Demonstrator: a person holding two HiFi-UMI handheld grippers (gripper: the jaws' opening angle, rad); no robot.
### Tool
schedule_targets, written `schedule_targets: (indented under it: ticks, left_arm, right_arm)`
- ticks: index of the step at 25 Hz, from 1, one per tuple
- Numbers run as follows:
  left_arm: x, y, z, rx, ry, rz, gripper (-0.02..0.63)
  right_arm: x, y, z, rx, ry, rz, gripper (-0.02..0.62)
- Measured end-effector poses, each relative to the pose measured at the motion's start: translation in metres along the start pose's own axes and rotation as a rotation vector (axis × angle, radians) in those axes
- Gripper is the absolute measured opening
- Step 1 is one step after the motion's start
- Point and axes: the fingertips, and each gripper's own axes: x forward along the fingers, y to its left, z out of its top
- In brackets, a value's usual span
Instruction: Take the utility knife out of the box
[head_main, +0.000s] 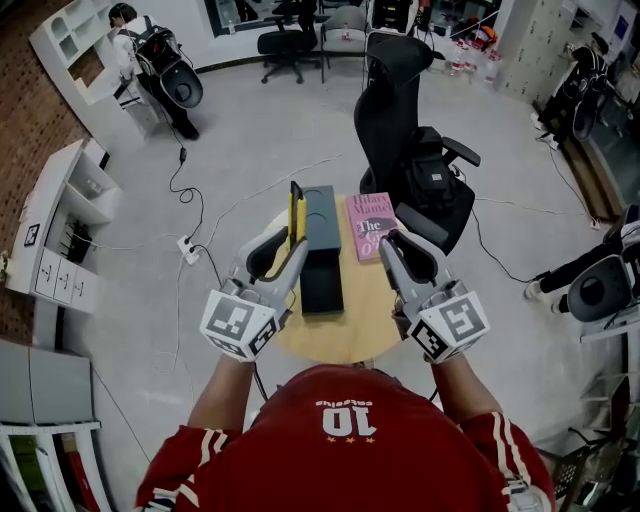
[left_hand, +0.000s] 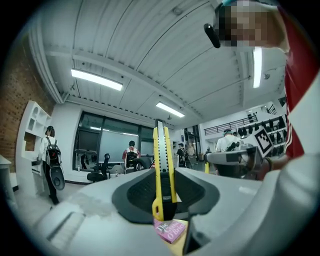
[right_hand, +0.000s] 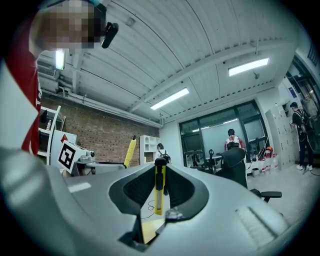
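Currently the utility knife is out of the box. It stands upright in the left gripper, at the left edge of the box's far half as the head view shows it. The left gripper view confirms the grasp: the pads are clenched on the lower part of the yellow handle, and the black slider strip runs up its middle. The head view shows only the knife's narrow edge.

The dark, oblong box lies on the round wooden table, with its long side running near to far. A pink book lies flat just right of the box. In the left gripper view the book appears below the knife.

The right gripper is held level over the table's right side, close to the book. The head view does not show what is between its jaws. The right gripper view does: they are closed on a second, slimmer yellow knife with a black top, also upright. That view also shows the utility knife off to the left, before a brick wall.

Beyond the table stands a black office chair. The gripper views show people in the background.
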Motion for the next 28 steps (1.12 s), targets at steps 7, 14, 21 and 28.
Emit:
schedule_targets:
  ticks: [7, 14, 21, 28]
  left_arm:
    - [-0.005, 0.004, 0.003, -0.013, -0.028, 0.015, 0.129]
    - [-0.004, 0.005, -0.003, -0.034, -0.013, 0.021, 0.129]
    - [-0.006, 0.012, -0.006, -0.044, -0.010, 0.058, 0.129]
    - [-0.005, 0.016, -0.004, -0.002, -0.011, 0.082, 0.127]
  right_arm:
    - [0.000, 0.004, 0.000, -0.024, -0.011, -0.005, 0.063]
    - [0.000, 0.004, -0.005, -0.038, -0.002, 0.002, 0.061]
    - [0.003, 0.005, -0.007, -0.044, 0.016, 0.003, 0.061]
    - [0.003, 0.005, -0.006, -0.046, 0.015, 0.007, 0.061]
